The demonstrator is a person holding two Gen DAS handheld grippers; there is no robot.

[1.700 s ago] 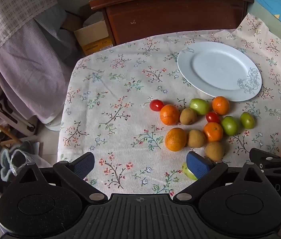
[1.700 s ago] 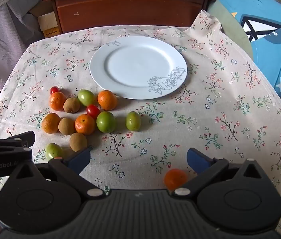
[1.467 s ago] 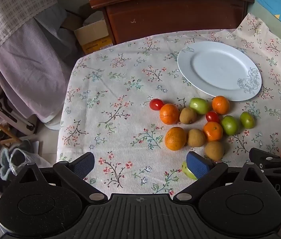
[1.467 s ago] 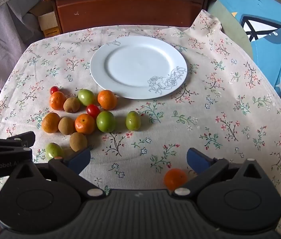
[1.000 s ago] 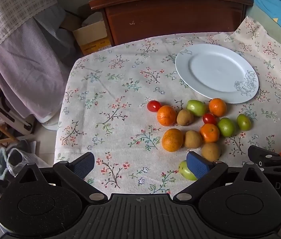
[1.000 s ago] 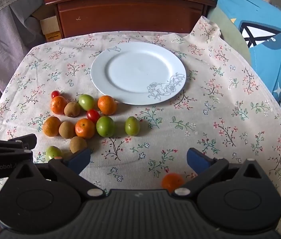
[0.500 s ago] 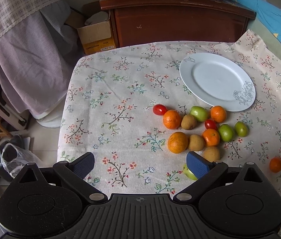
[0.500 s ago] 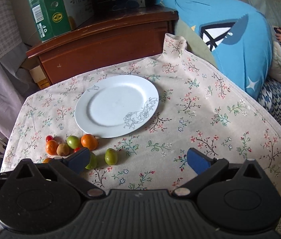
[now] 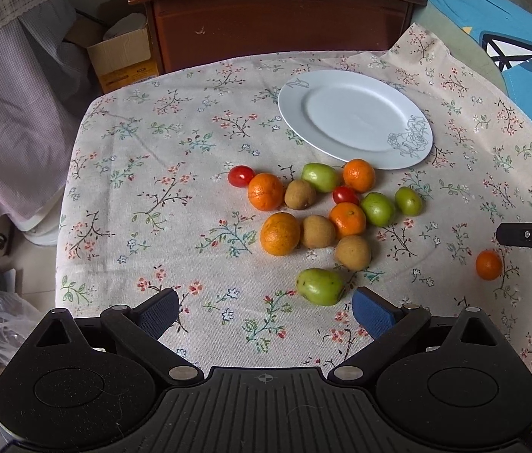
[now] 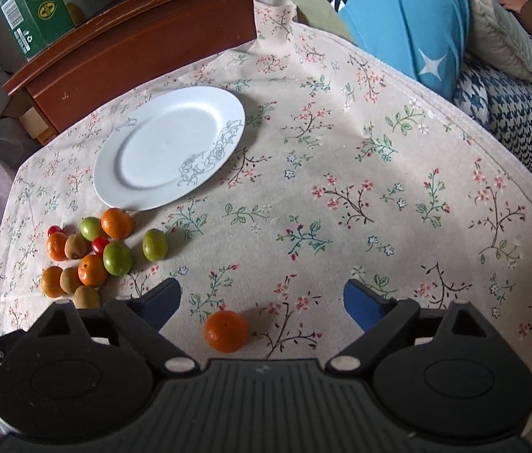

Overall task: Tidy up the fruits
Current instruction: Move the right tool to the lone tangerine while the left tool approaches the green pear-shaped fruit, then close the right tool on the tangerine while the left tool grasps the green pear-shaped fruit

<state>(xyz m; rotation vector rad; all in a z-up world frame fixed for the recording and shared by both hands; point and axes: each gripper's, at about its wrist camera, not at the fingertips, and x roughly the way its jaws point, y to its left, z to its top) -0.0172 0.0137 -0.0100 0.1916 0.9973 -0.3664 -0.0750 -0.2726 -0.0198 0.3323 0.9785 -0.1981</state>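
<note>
Both tools [image 9: 262, 311] [image 10: 262, 302] angled down over fruit.

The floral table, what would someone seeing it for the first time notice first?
The cluster of fruit in the middle of the floral tablecloth: oranges, kiwis, green fruits and cherry tomatoes. Just beyond it sits an empty white plate. One lone orange lies apart, between the fingers of the right gripper, whose jaws are closing without touching it.

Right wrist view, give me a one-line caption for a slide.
Right claw closing around a lone orange on the flowered tablecloth, white plate bare.
</note>
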